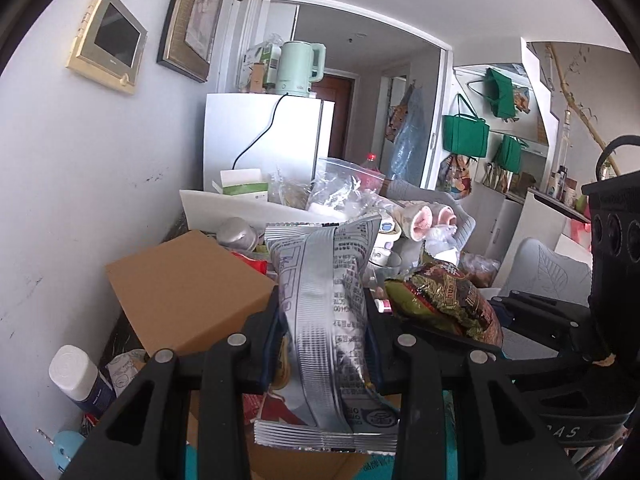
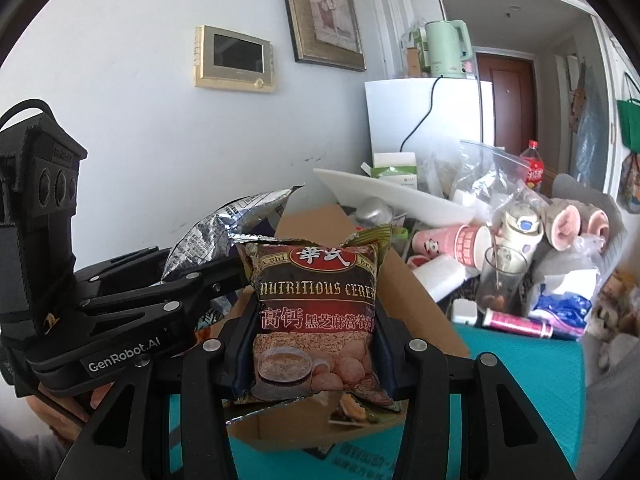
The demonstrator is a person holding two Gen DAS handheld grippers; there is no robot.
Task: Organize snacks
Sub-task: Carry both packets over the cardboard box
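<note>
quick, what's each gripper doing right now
Left gripper: closed on the silver snack packet.
Right gripper: closed on the brown cereal packet.

The counter (image 2: 520,364) was teal; on it sat a box (image 2: 424,308), a glass (image 2: 502,280) and cups (image 2: 452,248).

Soft daylight fills both of my views evenly, leaving the pale wall (image 2: 120,128) bright and shadows faint, while the black fingers at the bottom stay dark and low in detail. The silver packet (image 1: 324,320) throws streaky glare off its foil, and the cereal bag (image 2: 316,316) has a mild sheen. Fisheye bending curves the doorway (image 1: 360,12) and a black vignette rings every corner; close packets look sharp, distant clutter slightly soft.
</note>
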